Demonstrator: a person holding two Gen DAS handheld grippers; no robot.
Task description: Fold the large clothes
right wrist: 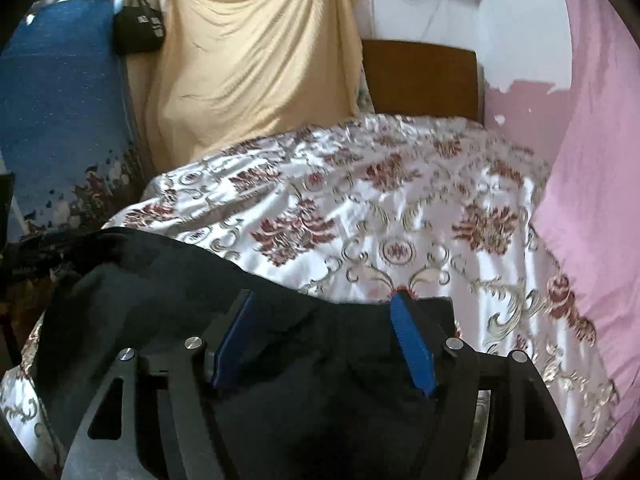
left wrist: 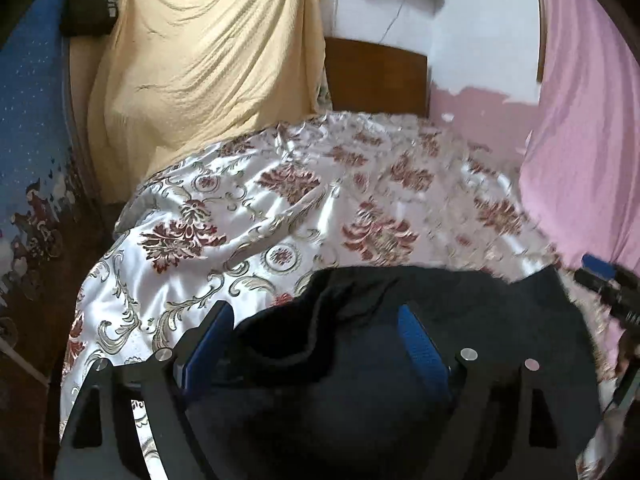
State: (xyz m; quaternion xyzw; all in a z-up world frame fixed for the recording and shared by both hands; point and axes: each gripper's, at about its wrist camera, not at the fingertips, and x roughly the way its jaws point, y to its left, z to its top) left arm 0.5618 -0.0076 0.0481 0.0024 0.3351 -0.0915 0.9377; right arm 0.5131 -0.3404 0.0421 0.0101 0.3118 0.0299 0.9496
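A black garment (left wrist: 500, 320) lies in a heap at the near edge of a bed covered by a white satin spread with red flowers (left wrist: 280, 200). My left gripper (left wrist: 316, 316) is open, and a raised fold of the garment sits loosely between its blue pads without being pressed. At the right edge of the left wrist view, a blue-padded finger (left wrist: 600, 276) of the other gripper shows, blurred. In the right wrist view the same black garment (right wrist: 160, 276) spreads to the left over the spread (right wrist: 400, 220). My right gripper (right wrist: 324, 300) is open above the cloth's far edge.
A beige sheet (left wrist: 208, 60) hangs behind the bed, beside a brown wooden headboard (left wrist: 376, 76). Pink cloth (left wrist: 580, 140) drapes along the right side and blue patterned cloth (left wrist: 28, 100) along the left. A black bag (right wrist: 140, 24) hangs at the upper left.
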